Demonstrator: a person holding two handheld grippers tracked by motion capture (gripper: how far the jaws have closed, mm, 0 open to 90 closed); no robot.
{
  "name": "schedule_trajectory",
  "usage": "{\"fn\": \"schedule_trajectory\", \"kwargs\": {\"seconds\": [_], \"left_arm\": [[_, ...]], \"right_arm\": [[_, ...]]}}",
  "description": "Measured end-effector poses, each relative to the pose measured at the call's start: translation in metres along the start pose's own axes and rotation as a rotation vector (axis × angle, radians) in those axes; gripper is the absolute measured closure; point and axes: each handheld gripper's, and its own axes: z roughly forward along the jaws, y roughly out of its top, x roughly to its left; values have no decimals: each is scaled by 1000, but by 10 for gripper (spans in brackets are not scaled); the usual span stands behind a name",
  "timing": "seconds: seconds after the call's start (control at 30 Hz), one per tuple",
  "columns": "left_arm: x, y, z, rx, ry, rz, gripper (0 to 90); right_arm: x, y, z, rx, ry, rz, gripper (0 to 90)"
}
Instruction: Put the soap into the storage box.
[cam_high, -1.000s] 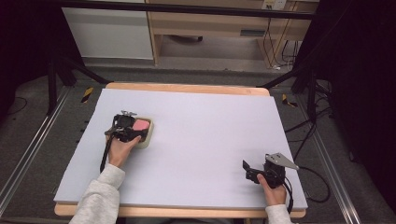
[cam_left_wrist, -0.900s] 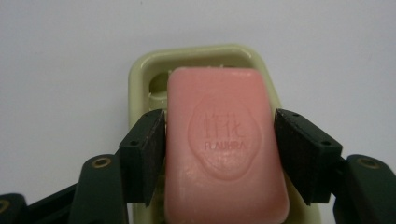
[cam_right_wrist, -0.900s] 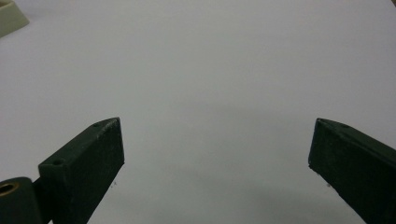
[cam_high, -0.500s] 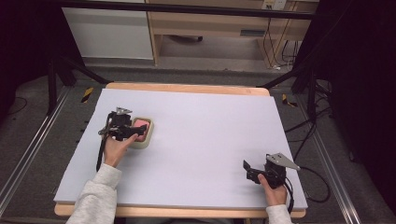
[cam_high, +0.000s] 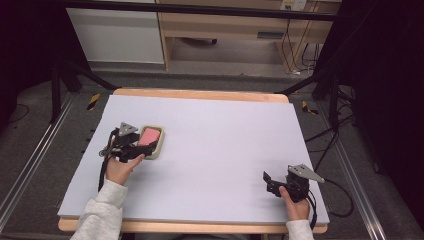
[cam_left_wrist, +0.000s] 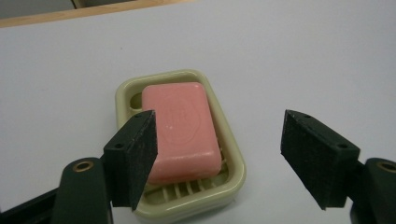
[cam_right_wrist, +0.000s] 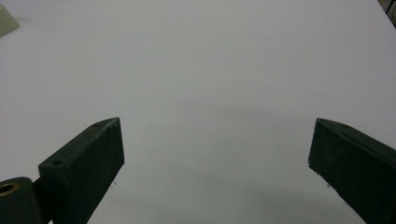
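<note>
2 grippers gape: left gripper (cam_left_wrist: 219, 158), just opening, near pink soap bar (cam_left_wrist: 181, 128) in dish (cam_left_wrist: 233, 158); right gripper (cam_right_wrist: 215, 172) at 5 o'clock on surface (cam_high: 225, 135).

No legible text, brand or nr anywhere. The pink soap (cam_left_wrist: 181, 130), lying in its dish (cam_left_wrist: 236, 161) just ahead of the left gripper's fingertips (cam_left_wrist: 140, 154), bears an embossed oval stamp, but its lettering is too faint to read.
</note>
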Motion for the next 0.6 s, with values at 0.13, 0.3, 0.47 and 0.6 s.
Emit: {"fn": "schedule_trajectory", "kwargs": {"seconds": [0.13,0.3,0.47,0.6], "left_arm": [[3,-13,-8,-11,1,5,259],[10,-29,-25,-60,14,-10,261],[17,-45,-38,-64,12,-36,254],[21,-62,-43,-39,25,-35,249]], "right_arm": [[-2,-1,-1,-5,-6,0,38],[-3,-1,-3,-2,-6,4,38],[-3,-2,-4,5,-11,-2,37],[-5,-3,-4,10,-17,4,38]]}}
